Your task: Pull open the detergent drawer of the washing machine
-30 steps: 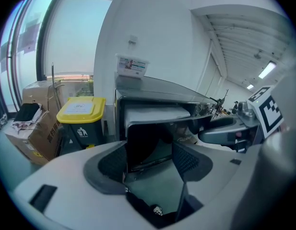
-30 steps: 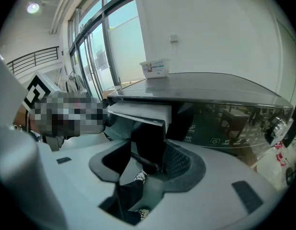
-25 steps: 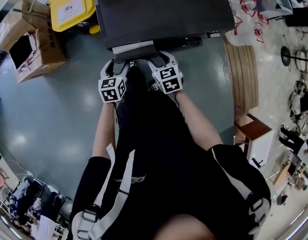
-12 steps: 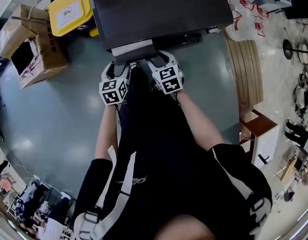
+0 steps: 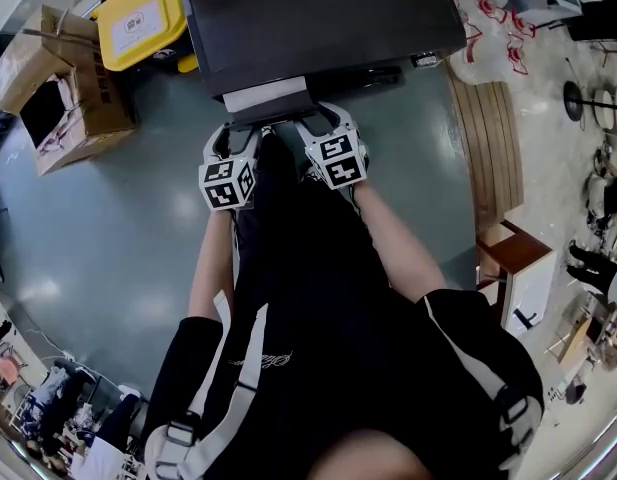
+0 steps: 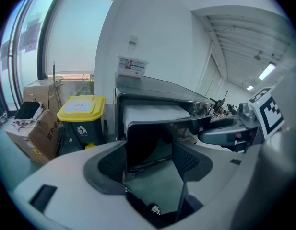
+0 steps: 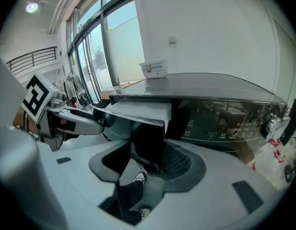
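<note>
The dark washing machine point(image 5: 318, 18) stands in front of me, and its detergent drawer point(image 5: 268, 96) sticks out of the front at the left, white top showing. My left gripper point(image 5: 236, 133) is at the drawer front's left end and my right gripper point(image 5: 313, 126) at its right end. In the left gripper view the jaws point(image 6: 148, 161) stand apart, with the drawer's dark front point(image 6: 148, 143) just beyond them. In the right gripper view the jaws point(image 7: 147, 163) are also apart, the drawer front's point(image 7: 148, 143) right end in the gap. I see no pad pressing on it.
A yellow-lidded bin point(image 5: 140, 13) and cardboard boxes point(image 5: 58, 78) stand left of the machine. A small white box point(image 7: 153, 69) sits on the machine's top. A wooden slatted piece point(image 5: 488, 148) lies to the right, with a white cabinet point(image 5: 513, 278) nearer me.
</note>
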Motion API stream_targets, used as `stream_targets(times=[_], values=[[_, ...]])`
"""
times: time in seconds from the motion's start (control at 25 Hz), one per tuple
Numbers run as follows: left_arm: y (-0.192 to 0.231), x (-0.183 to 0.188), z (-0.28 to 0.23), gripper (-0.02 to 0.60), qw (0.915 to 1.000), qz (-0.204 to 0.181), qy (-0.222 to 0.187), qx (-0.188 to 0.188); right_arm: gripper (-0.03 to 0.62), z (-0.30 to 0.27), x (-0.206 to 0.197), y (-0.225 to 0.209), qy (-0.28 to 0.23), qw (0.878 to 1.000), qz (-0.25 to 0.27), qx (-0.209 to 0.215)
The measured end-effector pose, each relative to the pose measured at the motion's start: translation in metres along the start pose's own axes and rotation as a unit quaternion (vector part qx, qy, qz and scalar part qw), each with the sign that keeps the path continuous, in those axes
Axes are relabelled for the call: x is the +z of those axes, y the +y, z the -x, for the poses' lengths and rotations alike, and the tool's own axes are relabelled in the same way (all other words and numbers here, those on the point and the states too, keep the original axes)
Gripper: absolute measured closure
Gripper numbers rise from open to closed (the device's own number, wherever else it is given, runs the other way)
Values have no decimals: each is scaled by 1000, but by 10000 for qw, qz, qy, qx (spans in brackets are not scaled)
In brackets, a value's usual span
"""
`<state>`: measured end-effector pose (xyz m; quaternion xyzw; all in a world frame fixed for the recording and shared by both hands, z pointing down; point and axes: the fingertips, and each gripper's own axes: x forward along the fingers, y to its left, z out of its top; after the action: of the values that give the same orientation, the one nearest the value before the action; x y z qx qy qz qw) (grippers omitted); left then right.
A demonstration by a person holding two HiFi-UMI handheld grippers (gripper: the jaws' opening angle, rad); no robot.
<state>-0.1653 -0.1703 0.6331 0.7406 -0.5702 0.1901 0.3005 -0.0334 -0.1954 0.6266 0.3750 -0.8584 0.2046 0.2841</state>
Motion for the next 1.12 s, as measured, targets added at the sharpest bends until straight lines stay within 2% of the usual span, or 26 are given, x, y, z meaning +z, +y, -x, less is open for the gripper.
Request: stream_targets(times=[0.36,1.12], values=[[-3,0,6,291,9999,78,-127,-19,378,6,-1,2,-5,10000,1,-26],[-9,-6,14,291,9999,84,-121,26,381,14,-7,6,-39,10000,-5,-37]])
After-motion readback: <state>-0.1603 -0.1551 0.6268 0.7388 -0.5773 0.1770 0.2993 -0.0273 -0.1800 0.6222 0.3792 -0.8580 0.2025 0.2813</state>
